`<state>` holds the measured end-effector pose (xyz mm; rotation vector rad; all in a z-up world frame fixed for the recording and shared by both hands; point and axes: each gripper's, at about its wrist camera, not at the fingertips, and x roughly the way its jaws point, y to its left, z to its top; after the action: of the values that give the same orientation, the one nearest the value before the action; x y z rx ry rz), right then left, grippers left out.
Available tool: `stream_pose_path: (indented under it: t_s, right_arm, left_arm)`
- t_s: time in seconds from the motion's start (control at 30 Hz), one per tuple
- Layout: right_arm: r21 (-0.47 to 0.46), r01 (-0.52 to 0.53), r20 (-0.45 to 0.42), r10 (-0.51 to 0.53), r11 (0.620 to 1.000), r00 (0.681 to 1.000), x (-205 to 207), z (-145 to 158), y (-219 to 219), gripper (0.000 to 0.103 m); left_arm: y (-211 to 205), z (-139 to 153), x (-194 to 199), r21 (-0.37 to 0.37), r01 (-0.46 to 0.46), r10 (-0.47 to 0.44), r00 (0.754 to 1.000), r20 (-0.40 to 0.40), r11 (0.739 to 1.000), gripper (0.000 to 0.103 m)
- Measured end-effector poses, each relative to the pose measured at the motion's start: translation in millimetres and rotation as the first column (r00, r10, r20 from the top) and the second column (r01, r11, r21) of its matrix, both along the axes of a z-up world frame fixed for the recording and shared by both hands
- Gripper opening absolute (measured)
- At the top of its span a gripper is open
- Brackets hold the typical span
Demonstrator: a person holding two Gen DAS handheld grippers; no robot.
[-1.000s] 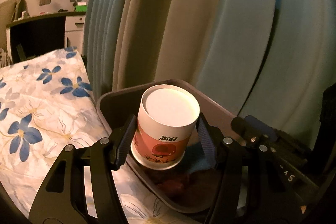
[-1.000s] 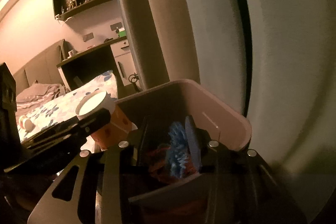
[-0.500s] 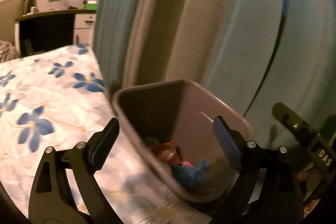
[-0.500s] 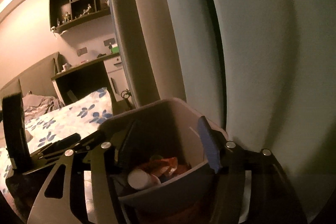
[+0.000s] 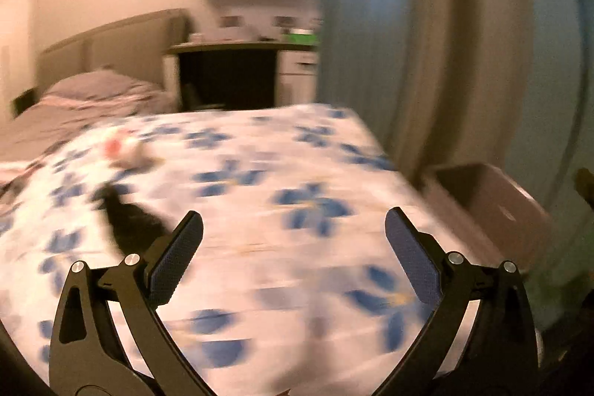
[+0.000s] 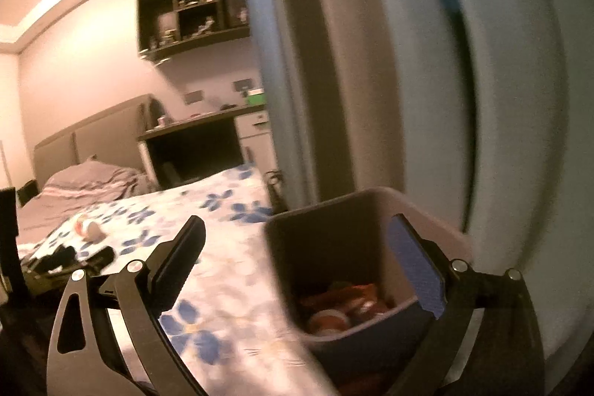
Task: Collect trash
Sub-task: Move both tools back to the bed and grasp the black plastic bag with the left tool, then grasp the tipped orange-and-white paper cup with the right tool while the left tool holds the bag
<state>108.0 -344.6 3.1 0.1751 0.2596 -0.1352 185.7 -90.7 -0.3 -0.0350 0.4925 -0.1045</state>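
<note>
Left gripper (image 5: pixel 293 232) jaws opening wide over the blue-flowered white bedspread (image 5: pixel 260 210), nothing between them; right gripper (image 6: pixel 297 247) also opening, empty, over the trash-filled grey plastic bin (image 6: pixel 371 206) beside the bed.

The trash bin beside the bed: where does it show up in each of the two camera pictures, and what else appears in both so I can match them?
Left wrist view: the trash bin sits at the right edge, blurred, past the bed's corner, its contents not visible.
Right wrist view: the bin is at lower centre-right, open, with wrappers and a cup inside.
Shared landmark: the blue-flowered bedspread, lying left of the bin in both views.
</note>
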Motion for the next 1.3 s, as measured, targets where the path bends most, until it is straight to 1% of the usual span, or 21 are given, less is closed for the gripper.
stream_pose_path:
  t_s: [0.07,0.13,0.23,0.33,0.4,0.5,0.6,0.67,0.7,0.73,0.77,0.8,0.87,0.93,1.03,1.1,1.17,1.2,1.27,1.3]
  right_arm:
    - [-0.006,-0.044,-0.001,0.044,0.999,0.999,6,1,19,0.095]
    - [-0.009,-0.079,-0.002,0.079,0.997,0.997,8,0,34,0.095]
    - [-0.015,-0.135,-0.013,0.135,0.991,0.991,17,1,59,0.095]
    - [-0.022,-0.181,-0.024,0.180,0.983,0.983,23,1,84,0.095]
    - [-0.027,-0.207,-0.036,0.206,0.978,0.978,28,1,97,0.095]
    - [-0.033,-0.234,-0.046,0.233,0.972,0.971,35,1,111,0.095]
    - [-0.041,-0.249,-0.054,0.247,0.968,0.968,43,3,120,0.095]
    - [-0.048,-0.257,-0.060,0.254,0.965,0.965,50,4,126,0.095]
    - [-0.052,-0.265,-0.064,0.262,0.963,0.963,55,4,130,0.095]
    - [-0.053,-0.272,-0.066,0.268,0.961,0.961,56,5,133,0.095]
    - [-0.054,-0.280,-0.068,0.276,0.958,0.959,60,5,136,0.095]
    - [-0.054,-0.290,-0.070,0.286,0.955,0.956,65,5,141,0.095]
    - [-0.051,-0.315,-0.080,0.310,0.948,0.947,76,5,151,0.095]
    - [-0.040,-0.347,-0.089,0.343,0.937,0.935,86,4,162,0.095]
    - [-0.045,-0.392,-0.100,0.386,0.919,0.917,102,3,182,0.095]
    - [-0.063,-0.417,-0.100,0.410,0.907,0.906,116,4,199,0.095]
    - [-0.074,-0.441,-0.102,0.433,0.895,0.896,136,5,219,0.095]
    - [-0.075,-0.453,-0.101,0.445,0.889,0.890,143,6,225,0.095]
    - [-0.081,-0.480,-0.101,0.471,0.874,0.876,160,8,243,0.095]
    - [-0.086,-0.498,-0.104,0.489,0.863,0.866,172,8,257,0.095]
  left_arm:
    - [30,1,-2,0.002,-0.059,0.059,0.998,0.000,0.998,0.097]
    - [62,-1,-2,0.012,-0.136,0.136,0.991,-0.009,0.991,0.097]
    - [99,-5,-1,-0.003,-0.209,0.209,0.978,-0.019,0.978,0.097]
    - [125,-10,9,-0.021,-0.244,0.243,0.969,-0.037,0.970,0.097]
    - [133,-14,20,-0.032,-0.236,0.234,0.971,-0.043,0.971,0.097]
    - [142,-23,42,-0.055,-0.225,0.221,0.972,-0.080,0.973,0.097]
    - [147,-35,62,-0.054,-0.211,0.203,0.971,-0.125,0.976,0.089]
    - [145,-42,73,-0.027,-0.195,0.188,0.970,-0.153,0.980,0.075]
    - [144,-47,79,-0.025,-0.178,0.171,0.969,-0.176,0.984,0.071]
    - [145,-52,84,-0.035,-0.162,0.151,0.967,-0.205,0.986,0.061]
    - [147,-56,88,-0.052,-0.150,0.134,0.964,-0.231,0.987,0.047]
    - [150,-58,91,-0.075,-0.141,0.118,0.961,-0.249,0.987,0.041]
    - [155,-60,93,-0.102,-0.140,0.110,0.961,-0.254,0.985,0.027]
    - [160,-59,92,-0.099,-0.146,0.119,0.962,-0.246,0.984,0.019]
    - [173,-53,85,-0.090,-0.176,0.152,0.963,-0.221,0.980,0.017]
    - [189,-44,79,-0.074,-0.219,0.201,0.960,-0.196,0.973,0.017]
    - [206,-35,75,-0.060,-0.273,0.259,0.950,-0.173,0.960,0.017]
    - [221,-30,72,-0.064,-0.312,0.299,0.941,-0.160,0.948,0.017]
    - [240,-25,70,-0.077,-0.355,0.341,0.928,-0.150,0.932,0.017]
    - [253,-22,70,-0.082,-0.385,0.371,0.917,-0.146,0.919,0.017]
